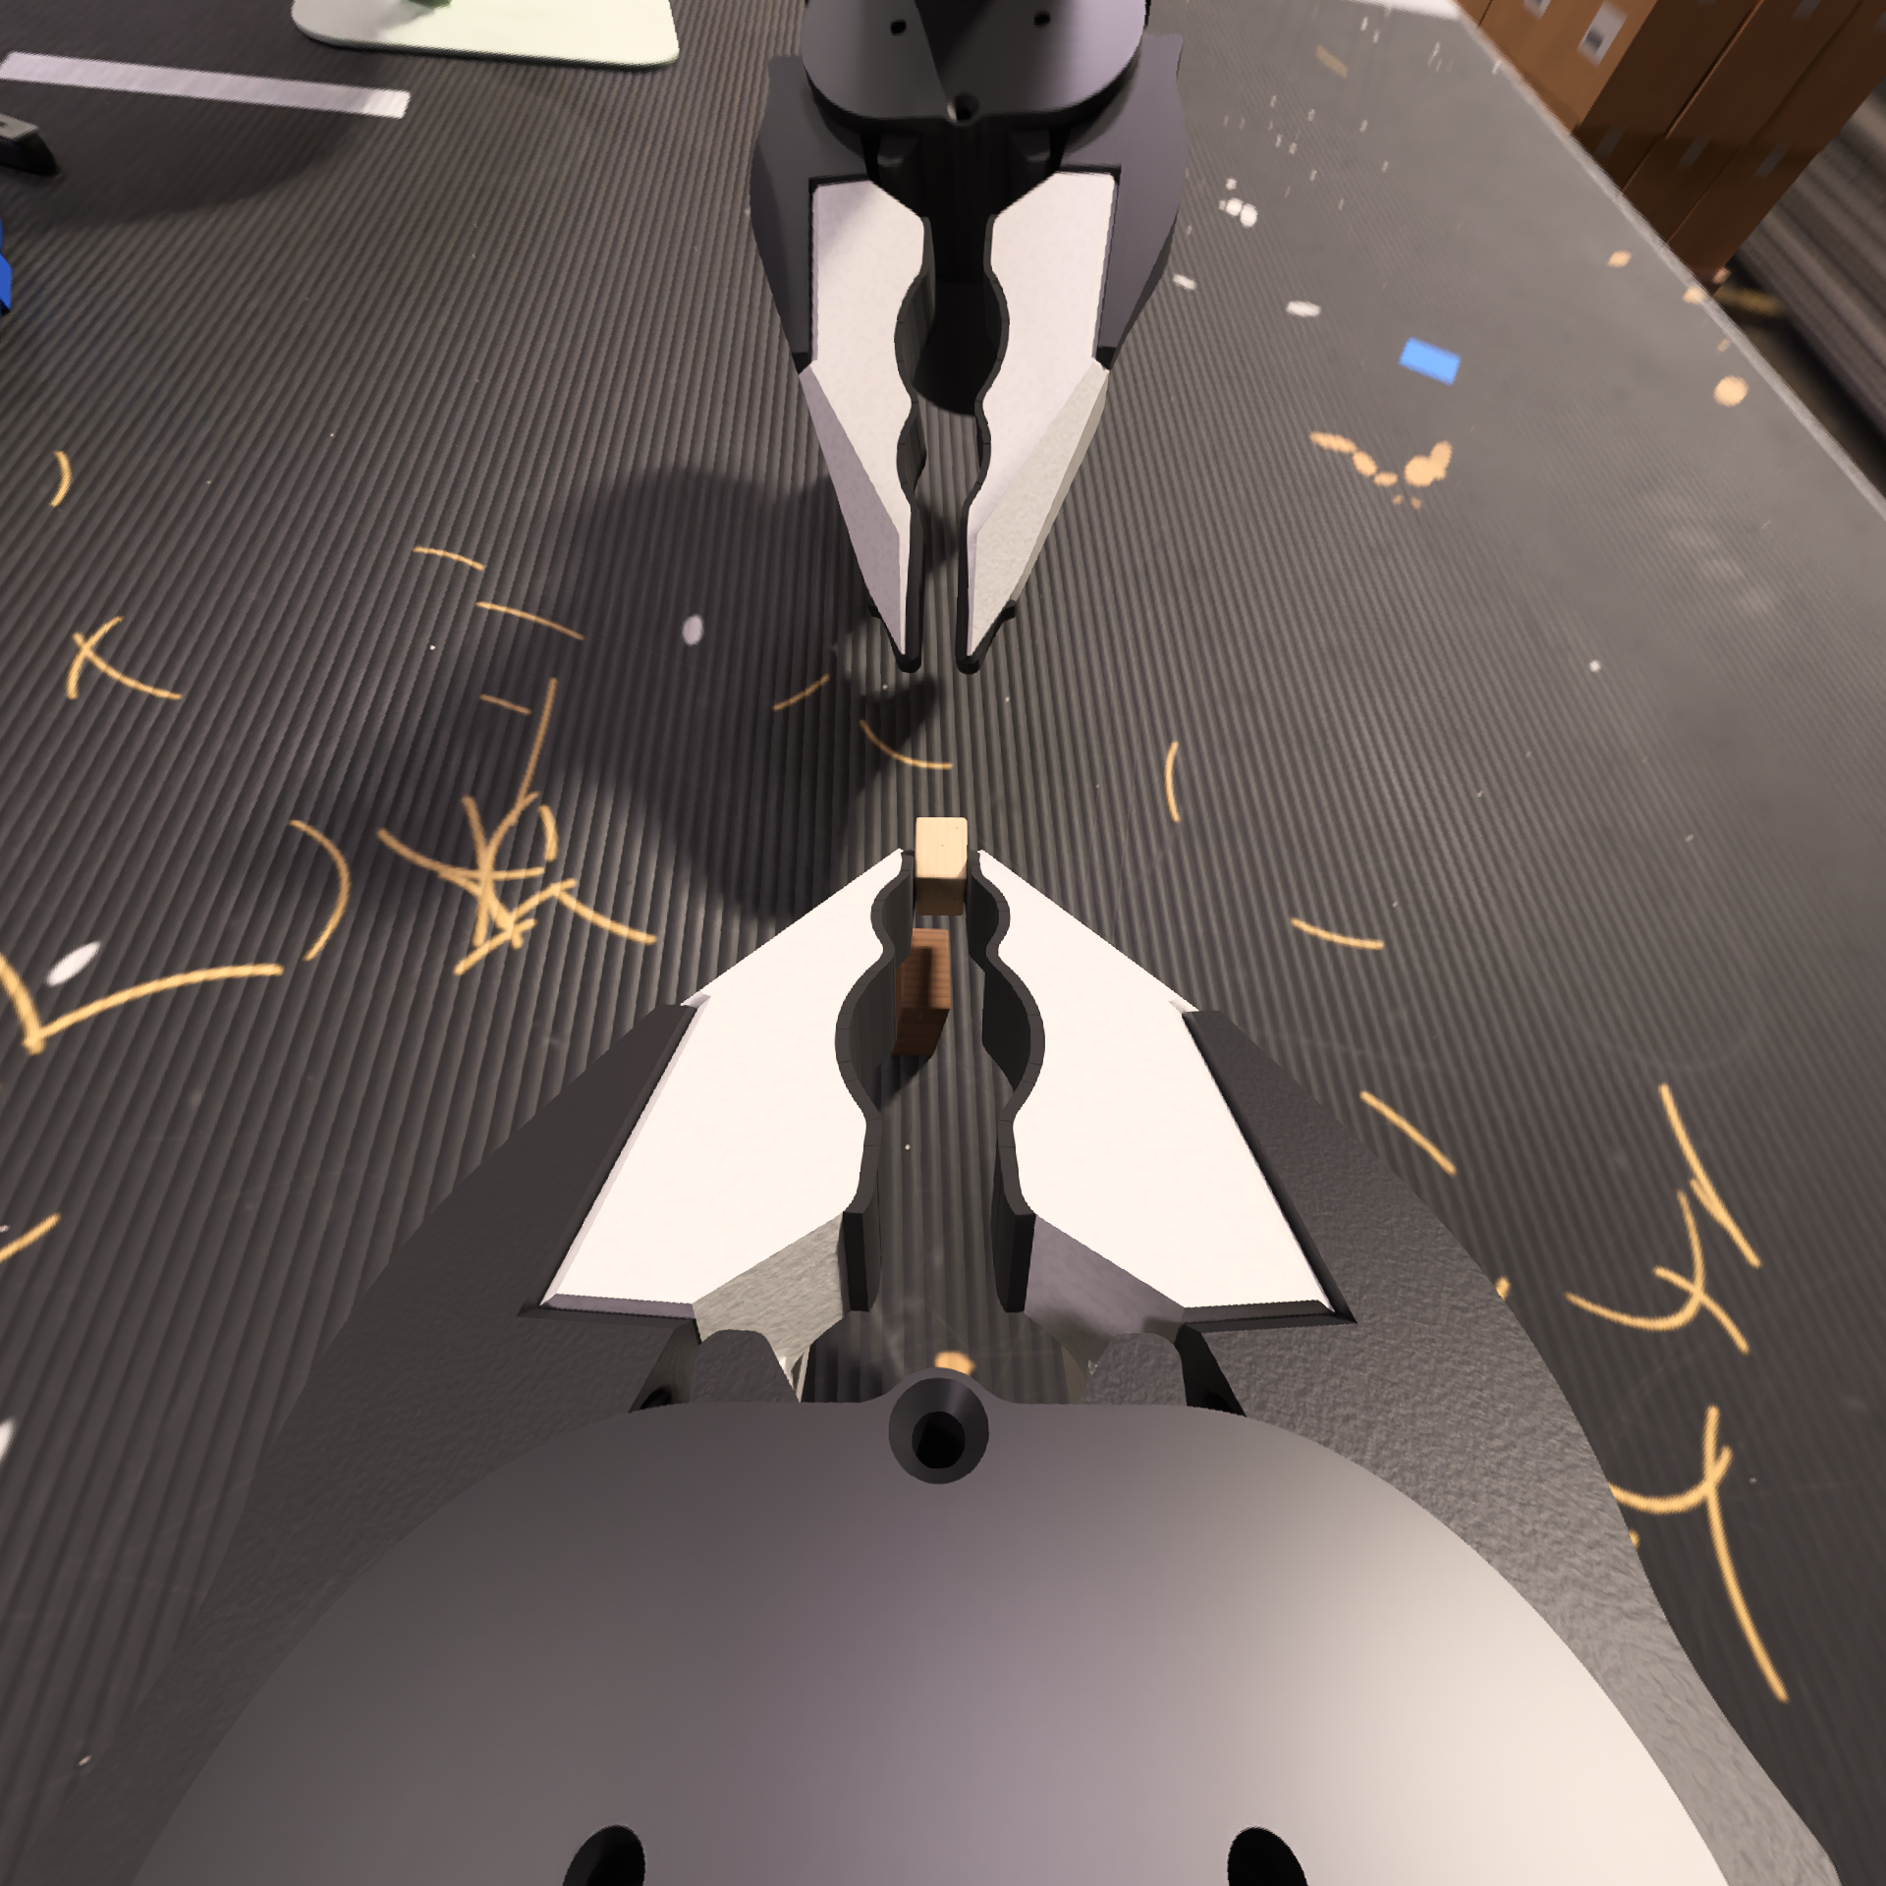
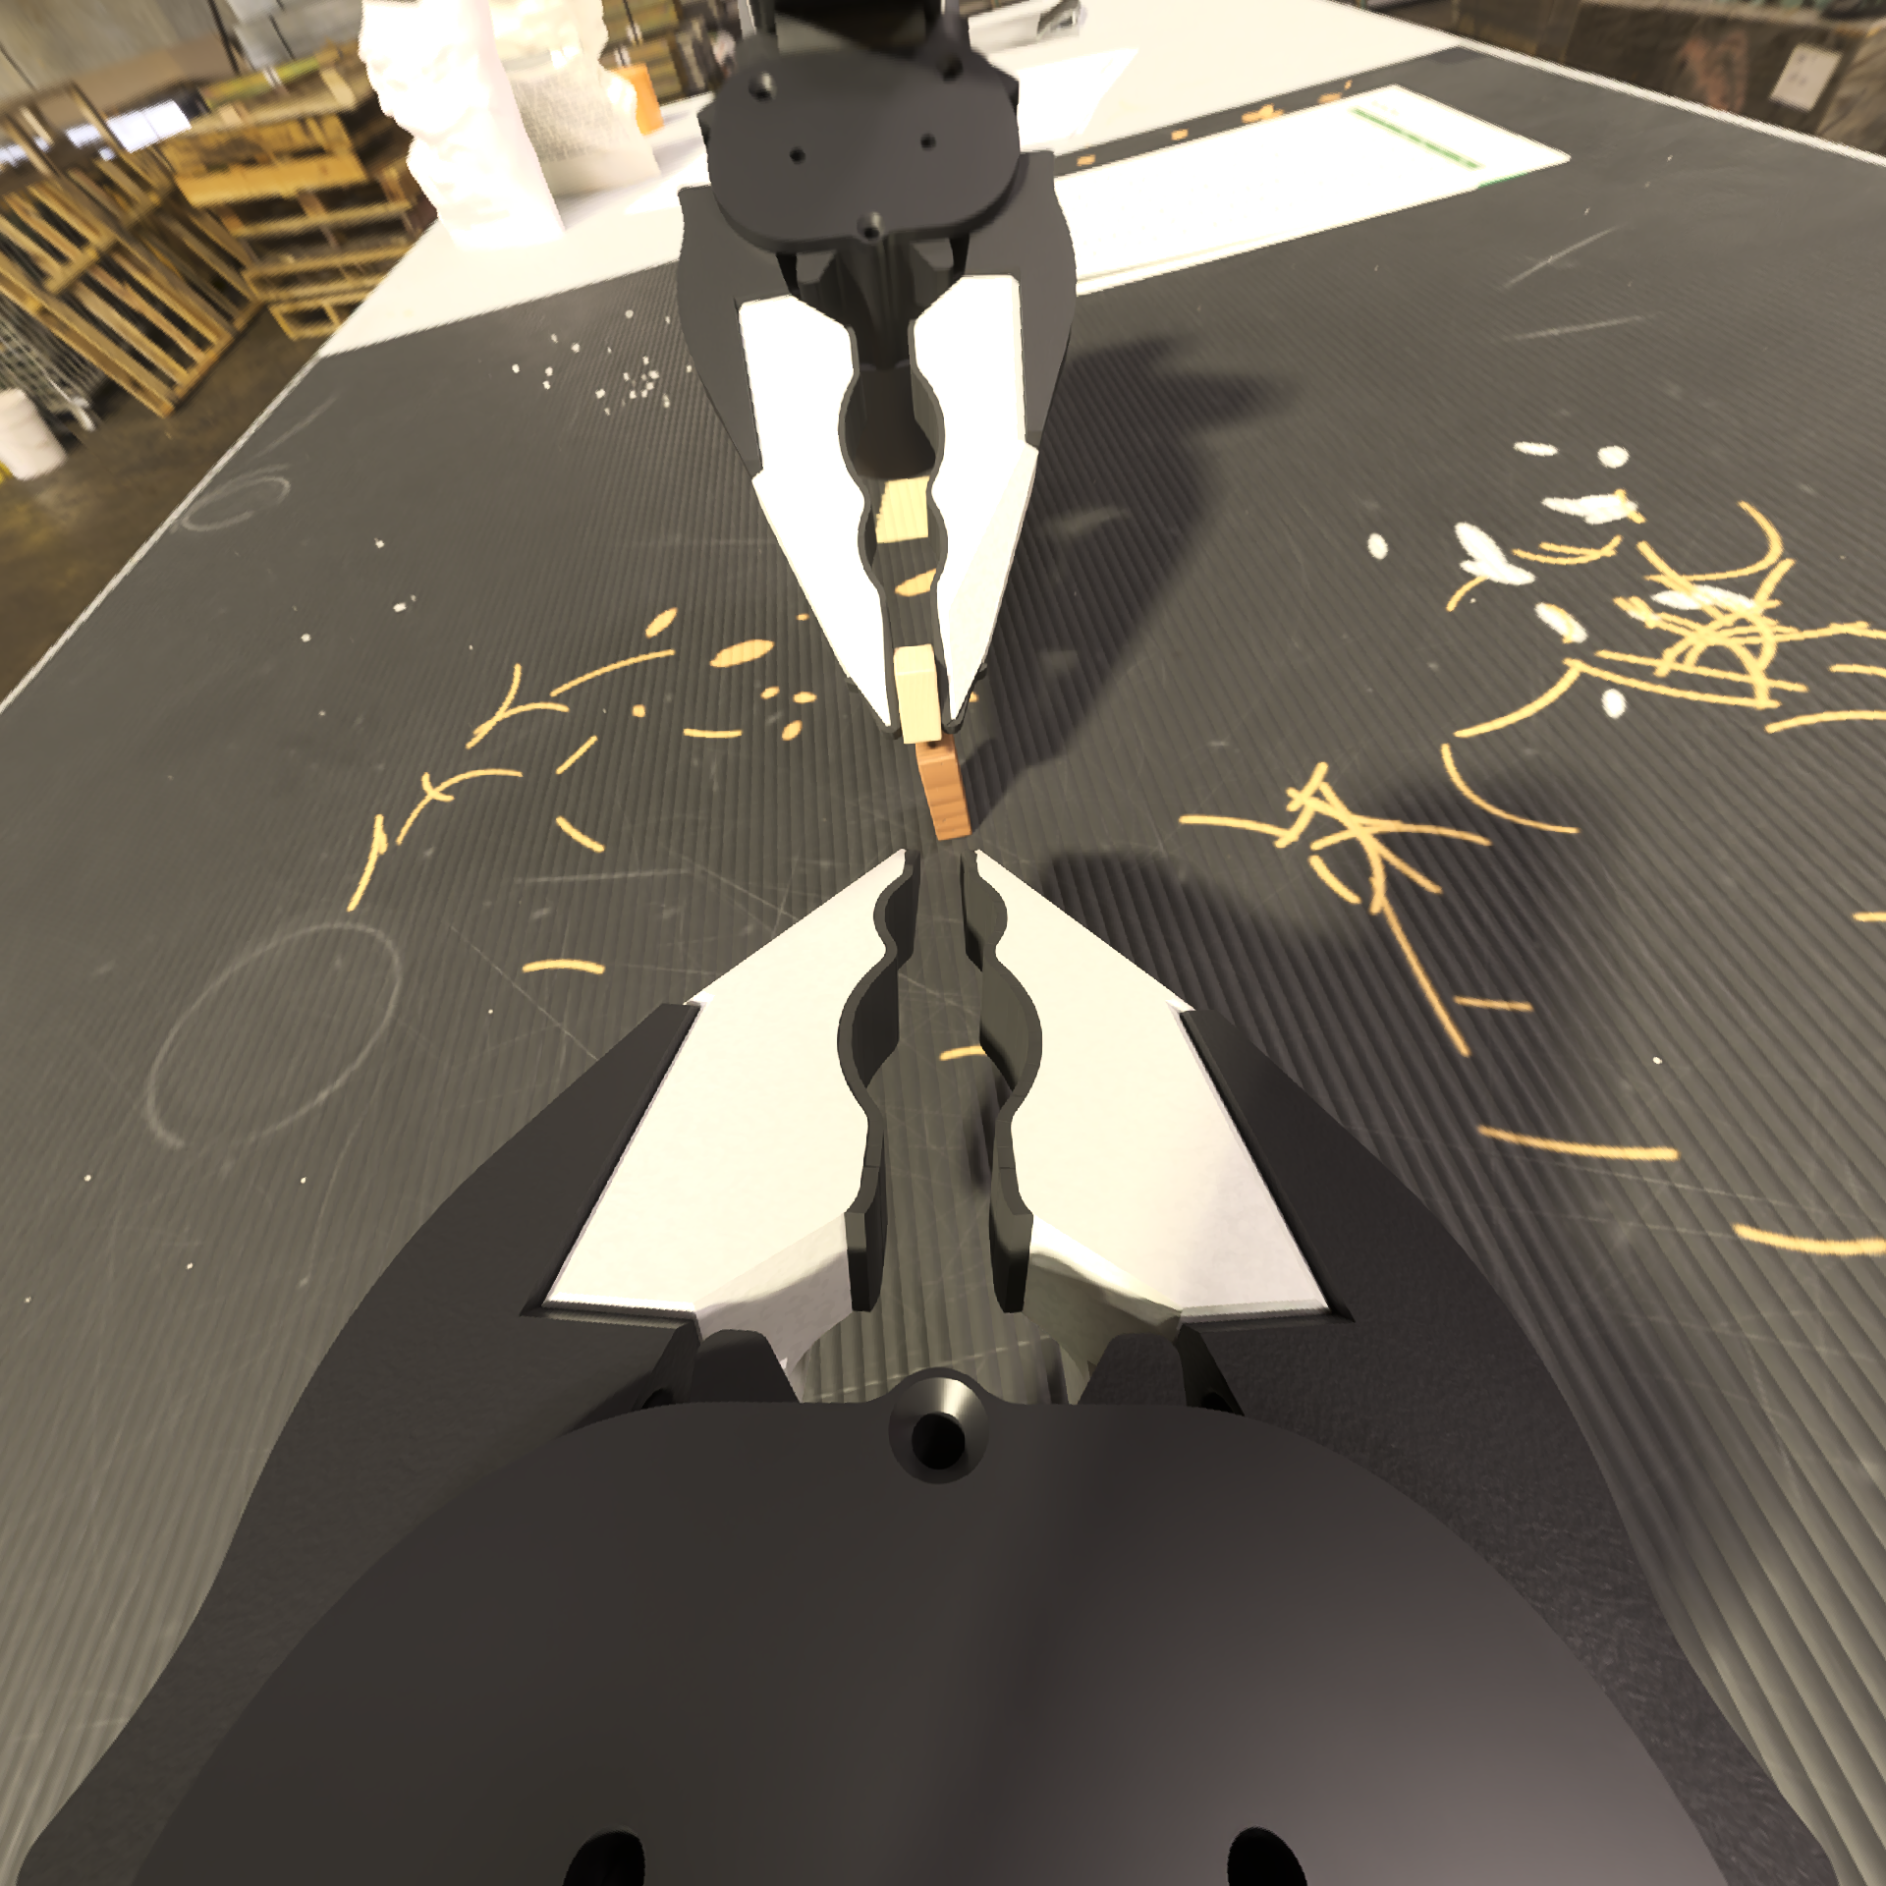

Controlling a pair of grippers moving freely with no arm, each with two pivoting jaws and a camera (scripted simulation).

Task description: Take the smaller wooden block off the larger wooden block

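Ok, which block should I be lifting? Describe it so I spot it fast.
On the dark ribbed table scrawled with orange marks, find the left gripper. Pinched between its fingers is the pale block, directly above a darker brown block. It is the cream-coloured one, lighter than its neighbour.

Darker wooden block (image 1: pixel 922 988): mostly hidden behind left gripper (image 1: pixel 940 857) fingers at centre of left wrist view; size against pale wooden block (image 1: pixel 940 862) not judgeable there. Pale sheet (image 1: pixel 490 26): cut off by top edge, upper left. Blue object (image 1: pixel 3 270): cut off by left edge, kind unclear. White sacks (image 2: pixel 480 112): blurred, cropped, upper left of right wrist view.
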